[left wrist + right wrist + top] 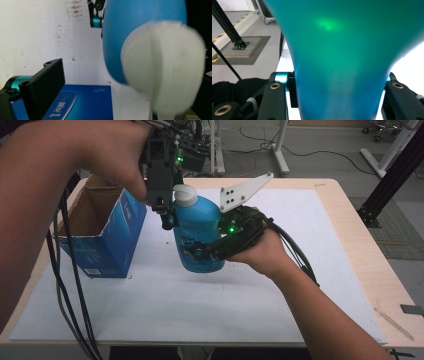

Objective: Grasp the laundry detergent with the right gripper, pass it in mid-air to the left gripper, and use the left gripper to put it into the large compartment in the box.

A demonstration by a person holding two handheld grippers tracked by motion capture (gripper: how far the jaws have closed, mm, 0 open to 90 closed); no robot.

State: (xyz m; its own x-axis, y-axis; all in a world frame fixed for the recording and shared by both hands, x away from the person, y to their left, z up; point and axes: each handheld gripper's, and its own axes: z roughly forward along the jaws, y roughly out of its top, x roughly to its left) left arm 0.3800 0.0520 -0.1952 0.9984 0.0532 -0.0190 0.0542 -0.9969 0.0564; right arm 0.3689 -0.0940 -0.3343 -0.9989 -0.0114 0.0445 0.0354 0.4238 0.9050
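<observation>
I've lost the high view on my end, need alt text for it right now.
The right gripper clamps a blue bottle with a white cap at its body, upright above the white mat. The left gripper comes down from above beside the cap. An open blue carton stands on the mat just left of the bottle.

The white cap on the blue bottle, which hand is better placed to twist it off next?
Probably the left. The left gripper hangs right beside the white cap, open, while the right gripper is shut on the blue bottle, steadying its body.
</observation>
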